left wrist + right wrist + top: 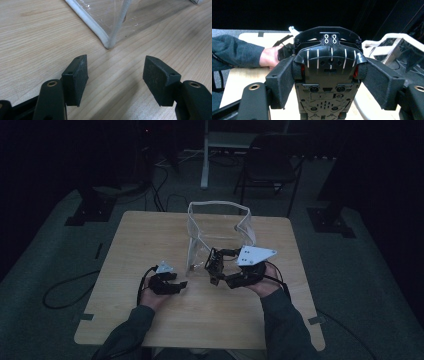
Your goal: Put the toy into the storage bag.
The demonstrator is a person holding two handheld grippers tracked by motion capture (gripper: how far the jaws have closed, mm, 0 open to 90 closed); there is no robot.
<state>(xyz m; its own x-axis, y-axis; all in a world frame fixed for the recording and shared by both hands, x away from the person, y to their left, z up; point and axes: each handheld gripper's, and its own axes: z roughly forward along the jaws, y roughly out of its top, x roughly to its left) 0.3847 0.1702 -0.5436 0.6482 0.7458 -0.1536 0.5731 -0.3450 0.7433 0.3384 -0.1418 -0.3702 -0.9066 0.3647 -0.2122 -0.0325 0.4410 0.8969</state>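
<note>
Right hand-held gripper (329,82) clamps a black toy car (329,65) beside the clear bag (218,227); left hand-held gripper (115,80), jaws apart, should steady the bag's rim for loading.

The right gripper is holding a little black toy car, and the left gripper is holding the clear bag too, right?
Not quite. The left gripper holds nothing: the left gripper view shows its jaws open over bare table, with the clear bag lying just beyond them, untouched. The rest is right: the right gripper is shut on the black toy car.
</note>
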